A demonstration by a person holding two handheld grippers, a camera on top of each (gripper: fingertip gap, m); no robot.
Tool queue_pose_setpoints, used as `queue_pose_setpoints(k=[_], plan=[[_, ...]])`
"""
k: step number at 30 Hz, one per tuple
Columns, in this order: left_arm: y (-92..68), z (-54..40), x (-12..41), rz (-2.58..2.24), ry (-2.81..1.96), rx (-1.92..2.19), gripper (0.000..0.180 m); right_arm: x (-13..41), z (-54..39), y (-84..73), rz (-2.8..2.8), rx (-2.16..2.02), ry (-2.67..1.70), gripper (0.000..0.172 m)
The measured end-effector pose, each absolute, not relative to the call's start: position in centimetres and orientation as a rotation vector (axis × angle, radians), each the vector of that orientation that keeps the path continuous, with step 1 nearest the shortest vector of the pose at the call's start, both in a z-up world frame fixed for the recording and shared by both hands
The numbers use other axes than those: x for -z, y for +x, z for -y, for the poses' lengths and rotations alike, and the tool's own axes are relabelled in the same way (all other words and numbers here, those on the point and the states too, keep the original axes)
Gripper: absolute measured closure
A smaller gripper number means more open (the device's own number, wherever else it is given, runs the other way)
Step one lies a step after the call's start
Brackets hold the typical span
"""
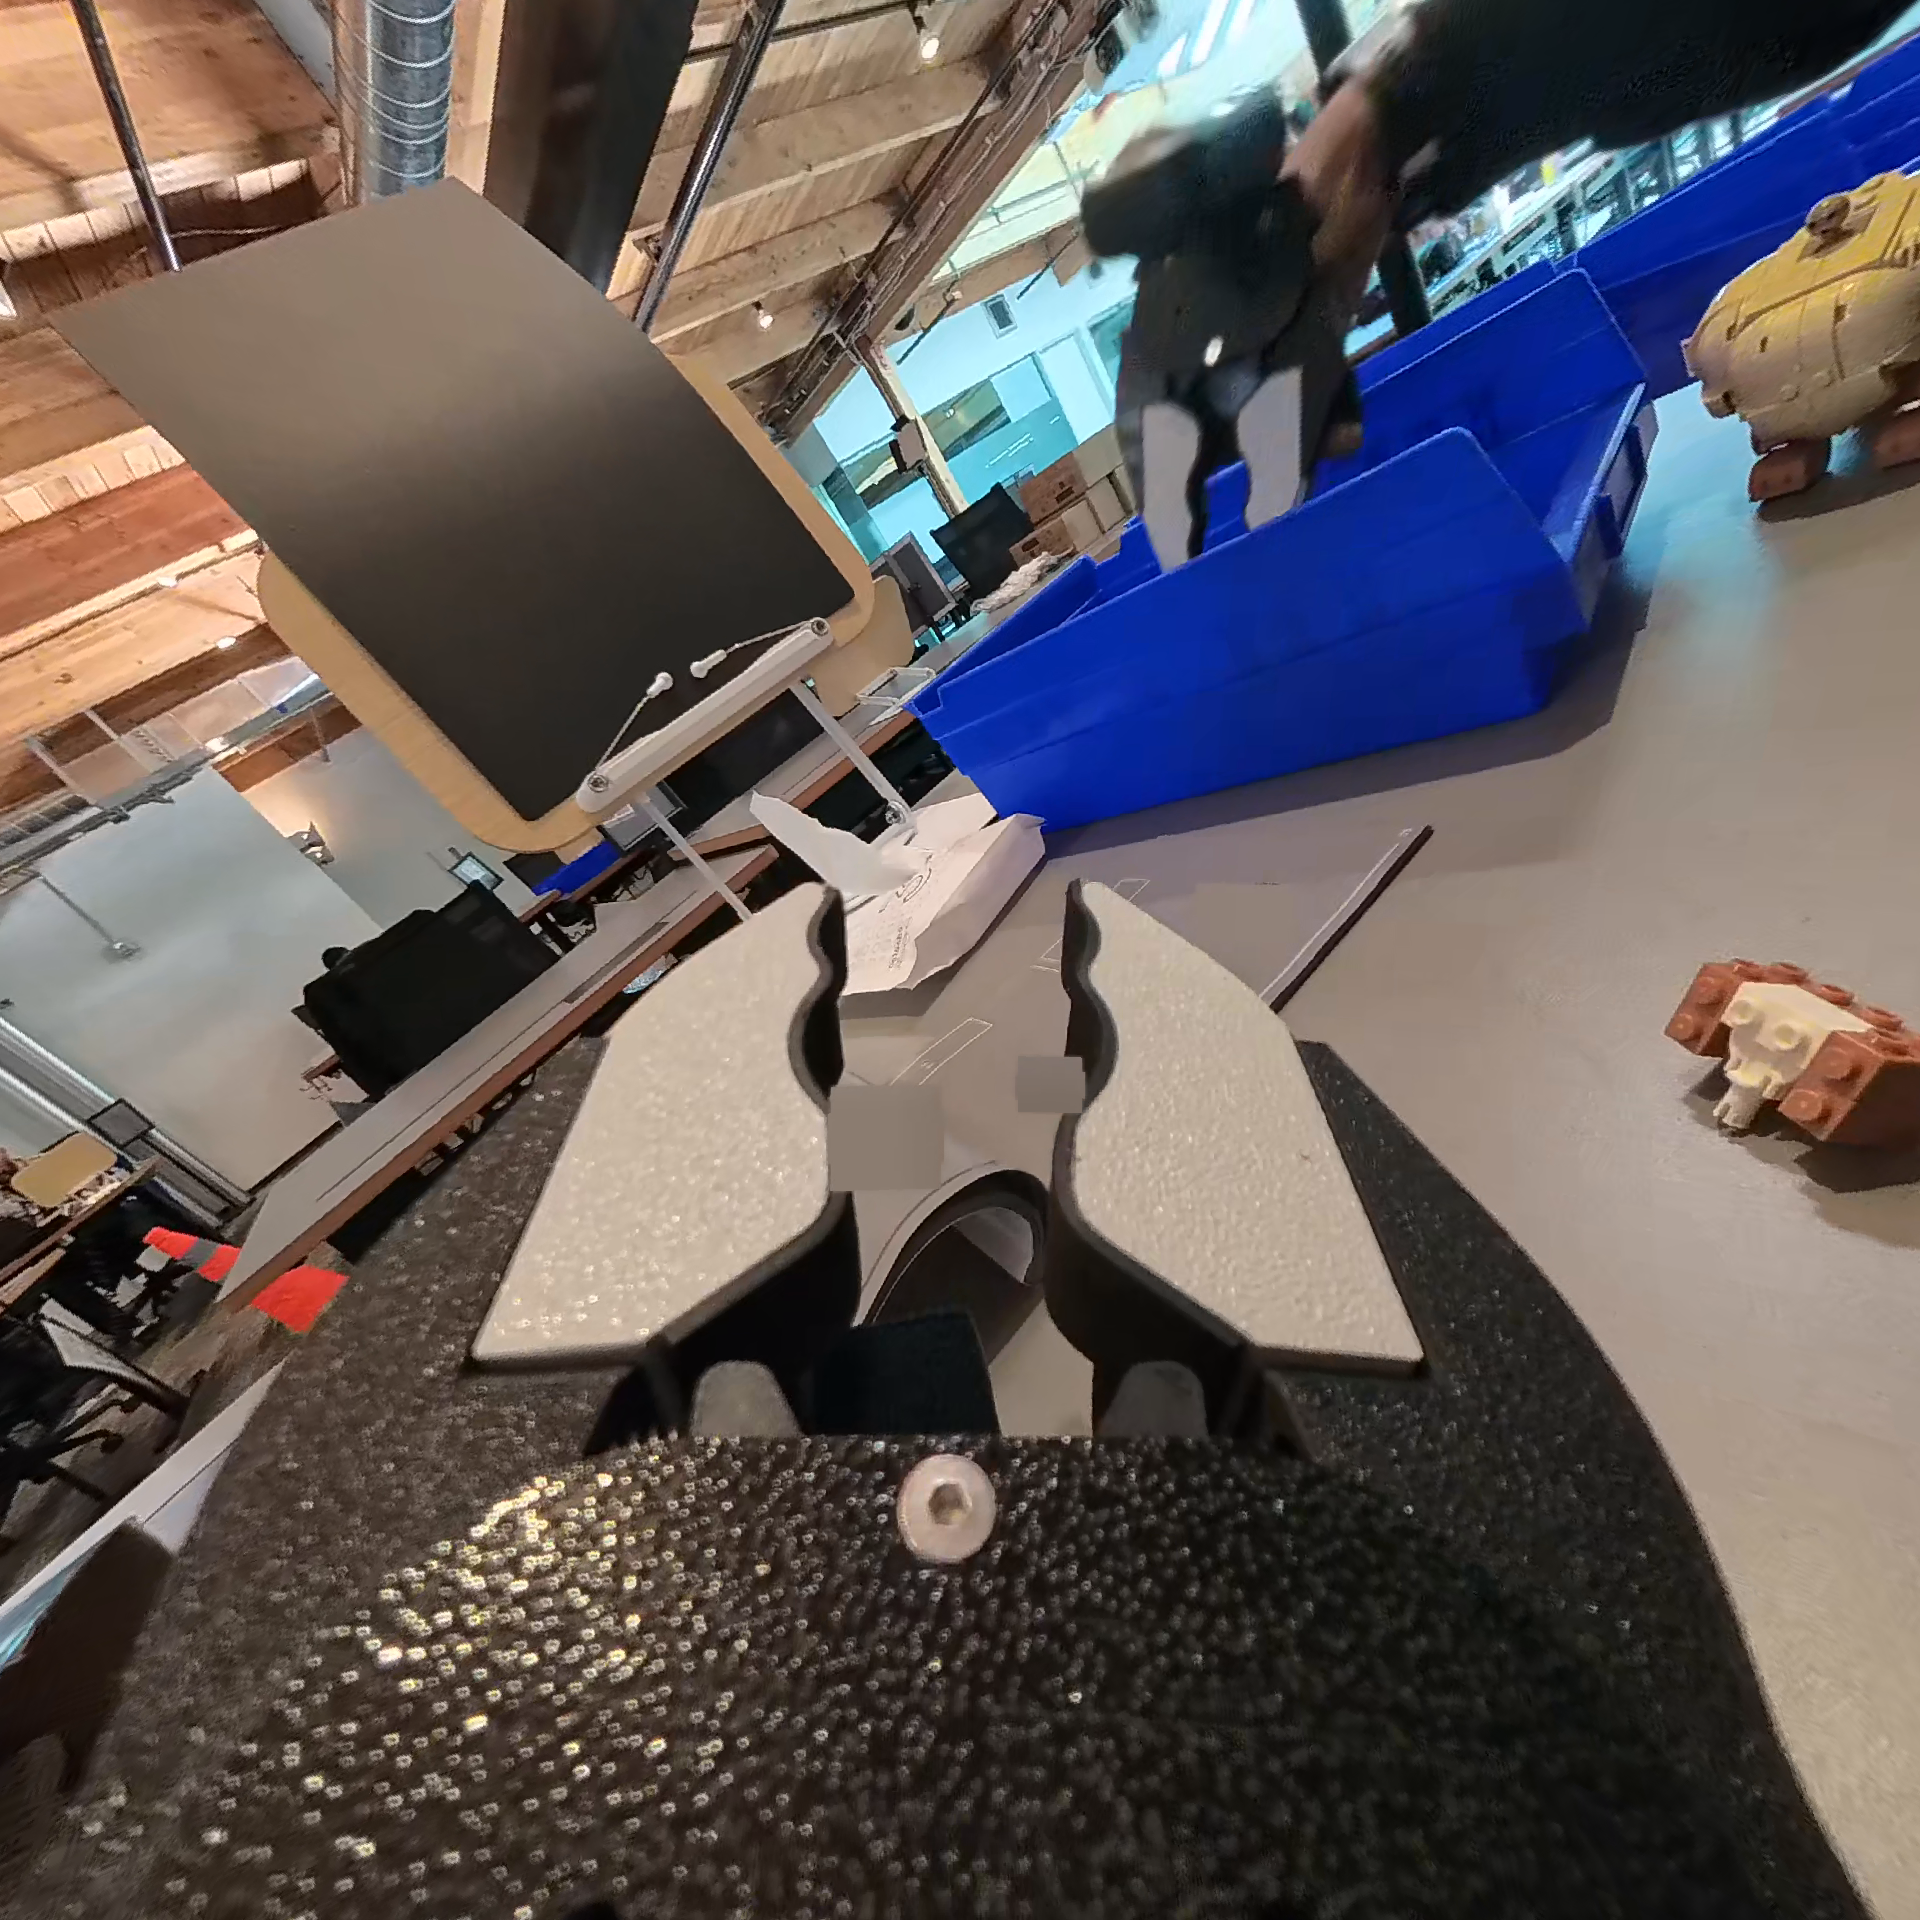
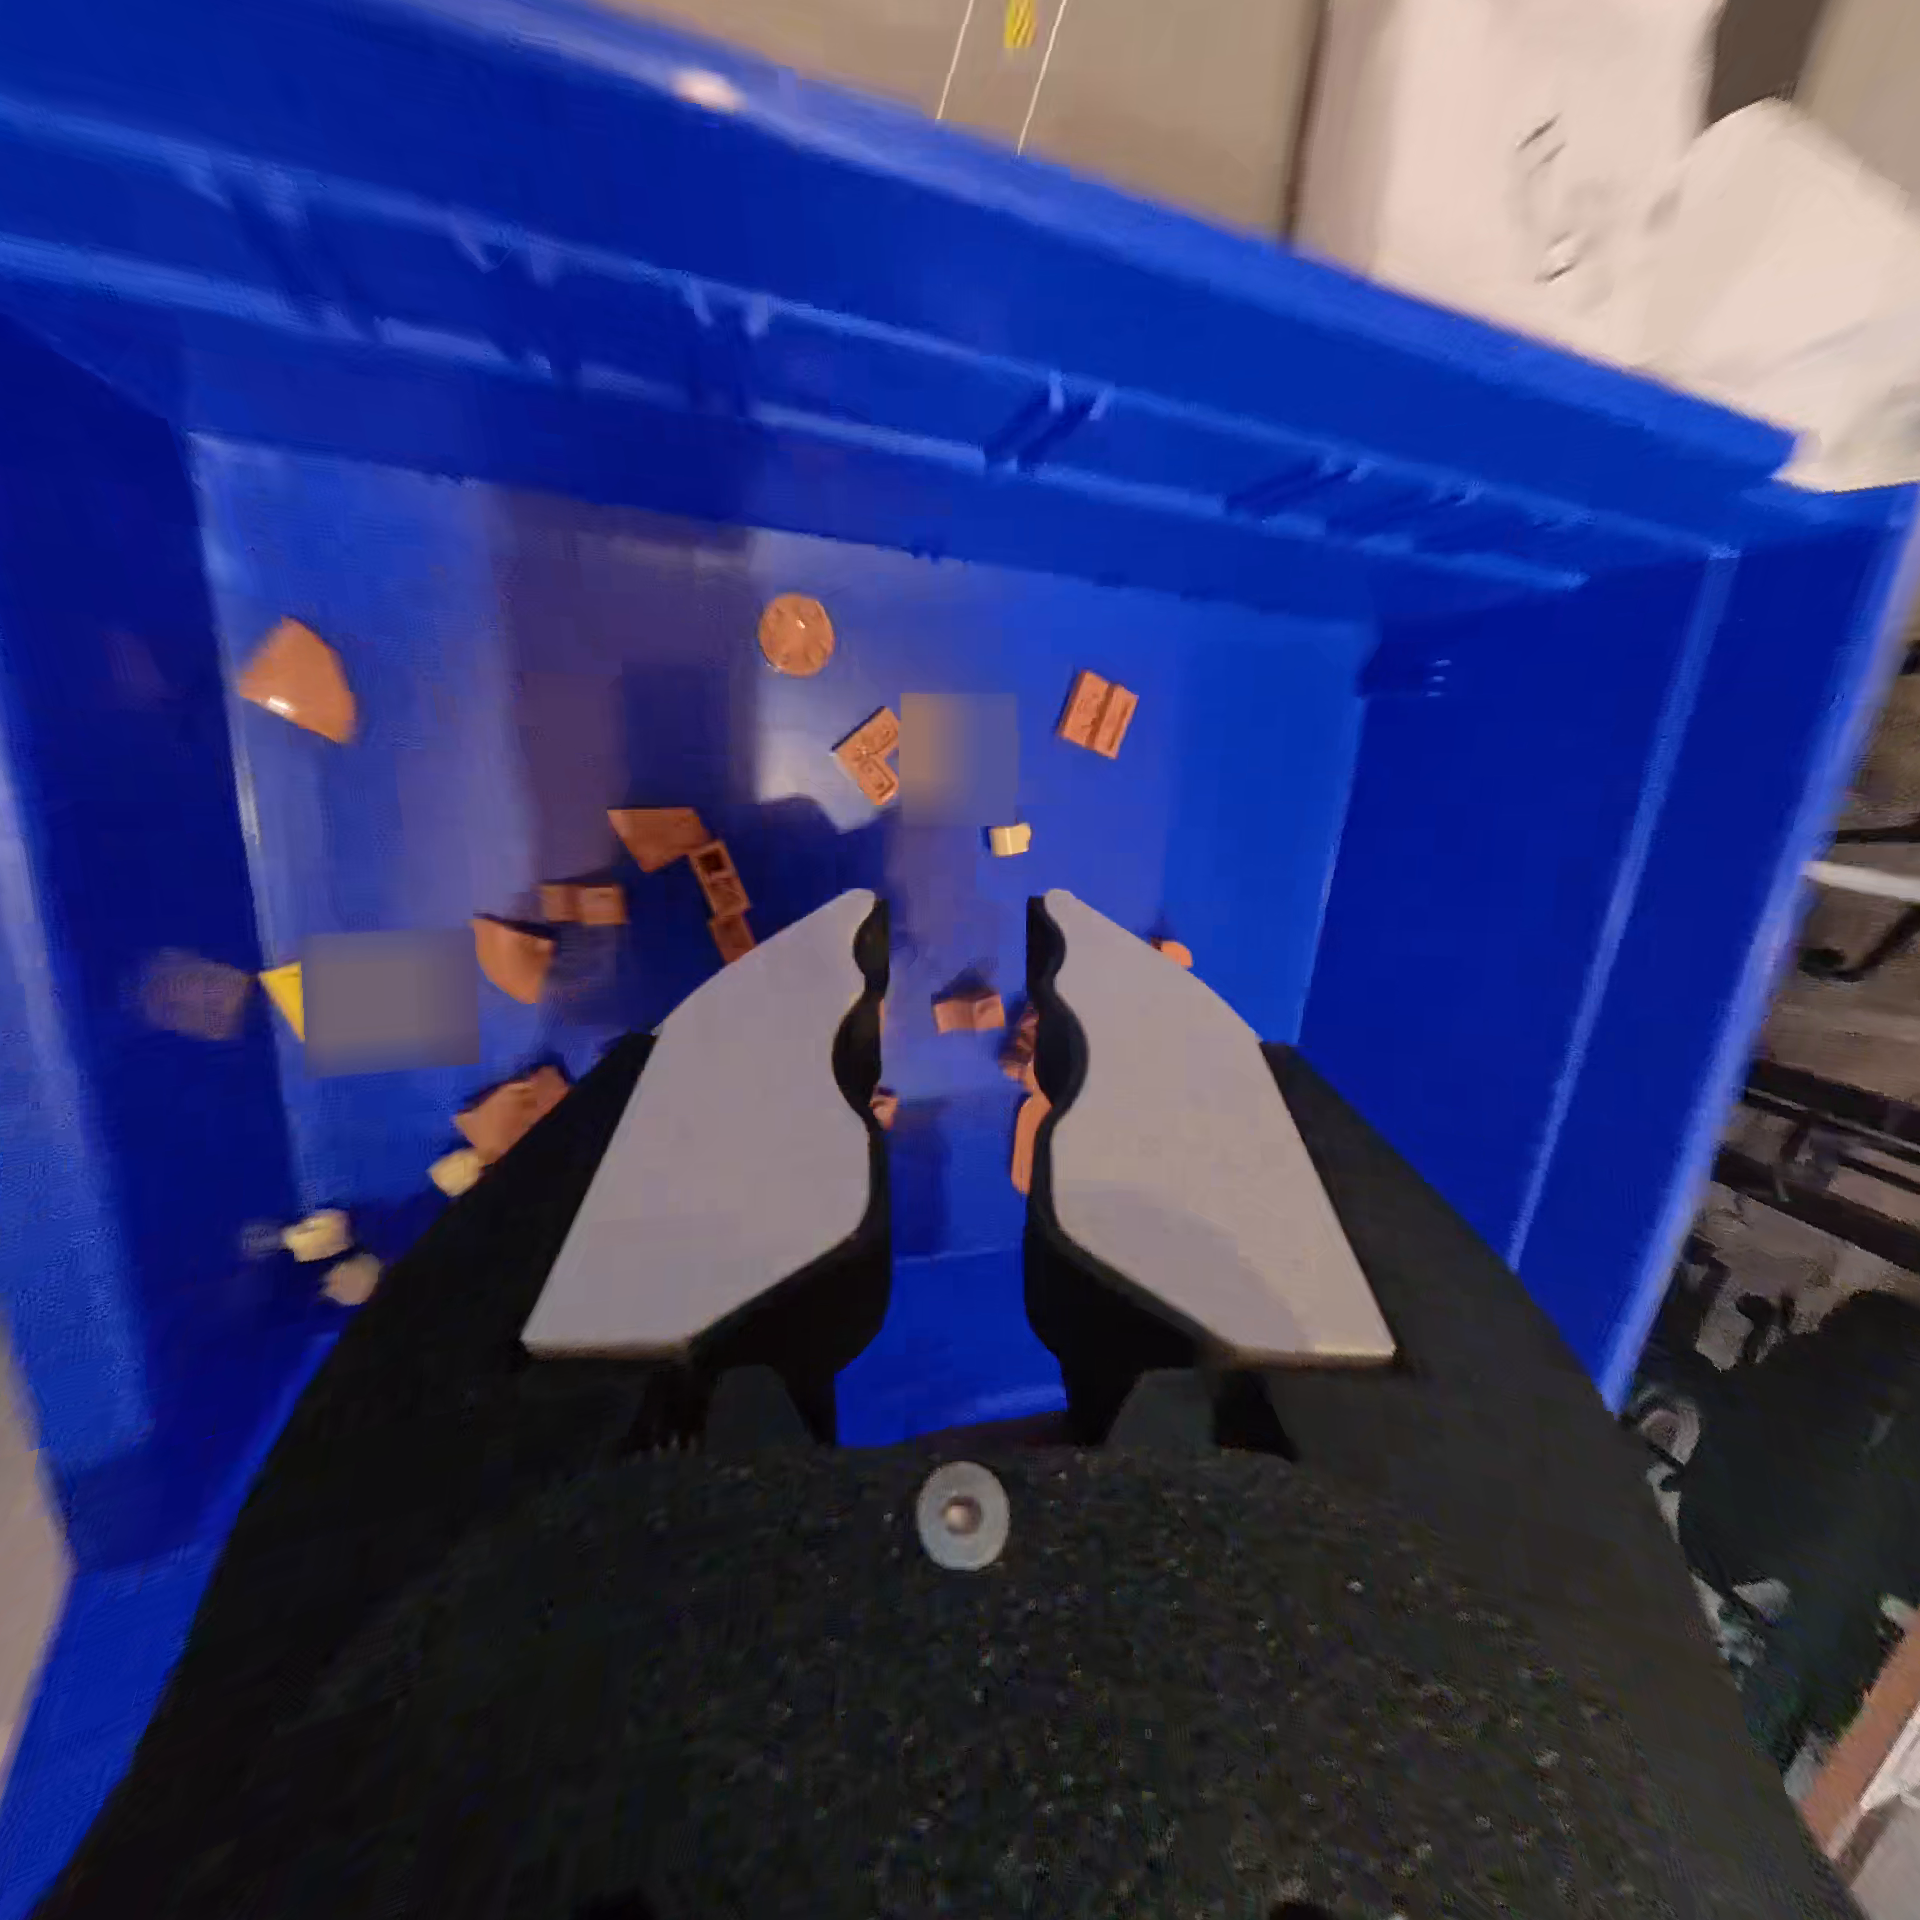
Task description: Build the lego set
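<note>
Overhead, right gripper (image 2: pixel 956 914) hangs above blue bin (image 2: pixel 1558 935), jaws parted, gripping nothing, brown bricks (image 2: pixel 966 1008) scattered on bin floor below, left gripper (image 1: pixel 951 935) also parted and bare, low over grey table (image 1: pixel 1558 1351), white paper (image 1: pixel 935 894) just ahead, brown-and-cream brick piece (image 1: pixel 1797 1049) off to its right.

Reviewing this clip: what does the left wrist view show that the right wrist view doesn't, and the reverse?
Left wrist view only: the left hand-held gripper, open over a grey table, crumpled paper, a brown-and-white brick piece, a tan brick vehicle and a black board on a stand.

Right wrist view only: loose brown bricks lying inside the bin.

Both: the blue bin and the right hand-held gripper, open with nothing between its fingers.
</note>
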State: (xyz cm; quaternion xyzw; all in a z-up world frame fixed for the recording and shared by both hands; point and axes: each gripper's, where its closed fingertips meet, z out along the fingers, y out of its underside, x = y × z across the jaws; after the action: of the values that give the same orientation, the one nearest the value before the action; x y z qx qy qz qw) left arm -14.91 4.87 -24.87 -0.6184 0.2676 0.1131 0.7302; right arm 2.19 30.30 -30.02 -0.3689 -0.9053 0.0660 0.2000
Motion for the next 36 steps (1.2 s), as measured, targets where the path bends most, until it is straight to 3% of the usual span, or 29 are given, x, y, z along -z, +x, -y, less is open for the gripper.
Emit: queue_pose_setpoints(k=[12,14,21,27,36], plan=[[-14.6,-4.5,25.0,-0.618,-1.358,-0.242,0.141,35.3,-32.5,0.3,2.754,-0.108,-1.178,0.151],[-14.5,-4.4,25.1,-0.622,-1.358,-0.243,0.141,35.3,-32.6,-0.1,2.726,-0.107,-1.191,0.162],[-14.4,-4.3,25.1,-0.631,-1.358,-0.243,0.141,32.1,-31.2,1.1,2.579,-0.169,-1.189,0.162],[-14.3,-4.2,25.2,-0.638,-1.359,-0.245,0.142,23.4,-20.5,5.0,2.23,-0.514,-1.186,0.163],[-13.9,-4.1,25.2,-0.655,-1.353,-0.27,0.142,29.1,-5.8,4.0,2.02,-0.634,-1.386,0.162]])
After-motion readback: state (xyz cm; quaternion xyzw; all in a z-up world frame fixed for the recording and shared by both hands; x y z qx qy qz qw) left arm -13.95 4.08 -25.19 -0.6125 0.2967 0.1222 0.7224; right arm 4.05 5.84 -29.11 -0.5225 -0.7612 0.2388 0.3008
